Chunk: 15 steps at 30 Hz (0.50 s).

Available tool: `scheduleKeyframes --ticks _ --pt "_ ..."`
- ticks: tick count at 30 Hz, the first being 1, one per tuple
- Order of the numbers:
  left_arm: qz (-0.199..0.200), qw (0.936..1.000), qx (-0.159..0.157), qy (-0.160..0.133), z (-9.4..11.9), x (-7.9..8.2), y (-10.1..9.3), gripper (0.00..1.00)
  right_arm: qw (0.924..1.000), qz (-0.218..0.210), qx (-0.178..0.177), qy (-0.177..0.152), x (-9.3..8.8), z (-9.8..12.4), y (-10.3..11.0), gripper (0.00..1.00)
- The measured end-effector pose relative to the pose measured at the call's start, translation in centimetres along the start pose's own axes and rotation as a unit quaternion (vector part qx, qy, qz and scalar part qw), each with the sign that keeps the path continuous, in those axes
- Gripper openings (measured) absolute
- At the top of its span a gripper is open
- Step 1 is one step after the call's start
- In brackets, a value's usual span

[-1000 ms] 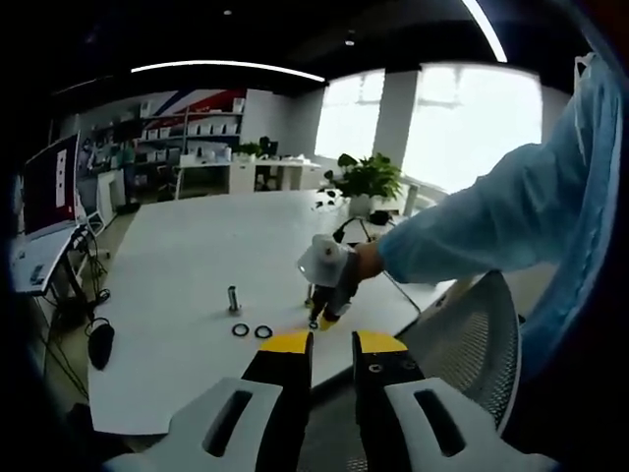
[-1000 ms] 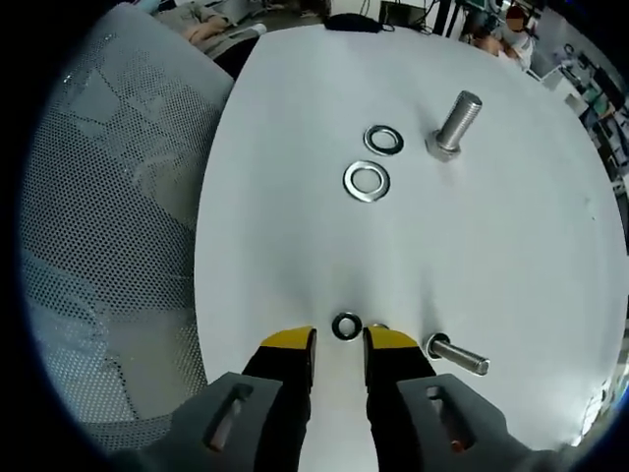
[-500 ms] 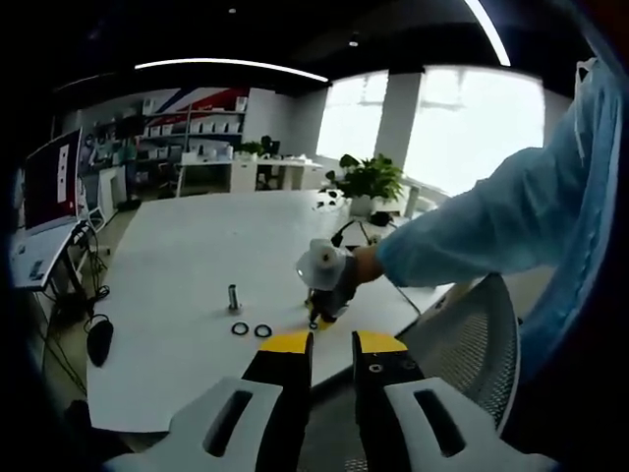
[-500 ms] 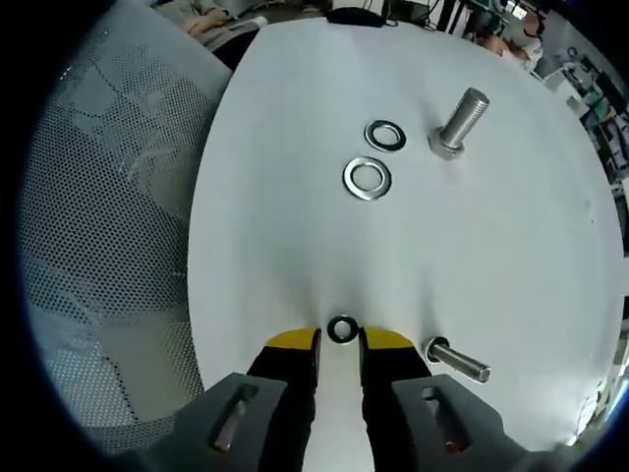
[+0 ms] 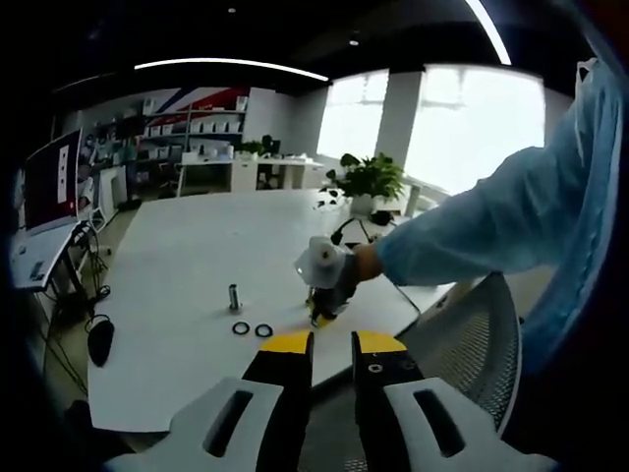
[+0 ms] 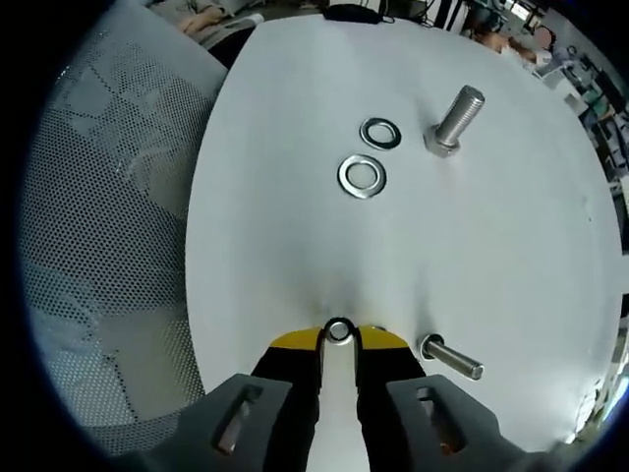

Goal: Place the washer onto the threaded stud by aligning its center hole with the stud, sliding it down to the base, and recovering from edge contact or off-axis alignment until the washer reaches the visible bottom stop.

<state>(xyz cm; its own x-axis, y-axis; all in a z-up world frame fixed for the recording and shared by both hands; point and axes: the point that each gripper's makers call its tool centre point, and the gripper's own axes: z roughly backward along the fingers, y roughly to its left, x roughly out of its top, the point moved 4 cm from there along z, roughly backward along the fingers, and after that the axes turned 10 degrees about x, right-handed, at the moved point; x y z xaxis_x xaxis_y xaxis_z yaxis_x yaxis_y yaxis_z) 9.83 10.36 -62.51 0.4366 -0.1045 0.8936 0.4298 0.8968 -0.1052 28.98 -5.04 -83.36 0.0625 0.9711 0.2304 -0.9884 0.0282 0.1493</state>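
Washer pickup at the near table edge, before transfer to the stud.

A small washer (image 6: 339, 331) lies on the white table (image 6: 511, 256) between the right gripper (image 6: 339, 341) tips, whose jaws stand nearly together around it, seemingly pinching its rim for lifting. A short stud (image 6: 451, 357) stands just beside; a larger bolt (image 6: 456, 120) and two loose washers (image 6: 362, 177) lie well apart. The left gripper (image 5: 322, 342) hangs off-table, jaws slightly apart, empty.

Shiny metal washers (image 6: 362, 177) and threaded stud (image 6: 456, 119) on a smooth matt white table (image 6: 511, 246); perforated mesh chair (image 6: 108, 197).
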Motion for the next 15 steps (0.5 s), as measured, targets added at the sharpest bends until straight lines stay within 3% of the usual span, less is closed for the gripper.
scheduleKeyframes --ticks 15 --pt "-0.004 1.0 0.0 -0.002 0.0 0.1 0.0 0.13 0.9998 -0.011 0.01 -0.011 -0.4 2.3 0.2 0.13"
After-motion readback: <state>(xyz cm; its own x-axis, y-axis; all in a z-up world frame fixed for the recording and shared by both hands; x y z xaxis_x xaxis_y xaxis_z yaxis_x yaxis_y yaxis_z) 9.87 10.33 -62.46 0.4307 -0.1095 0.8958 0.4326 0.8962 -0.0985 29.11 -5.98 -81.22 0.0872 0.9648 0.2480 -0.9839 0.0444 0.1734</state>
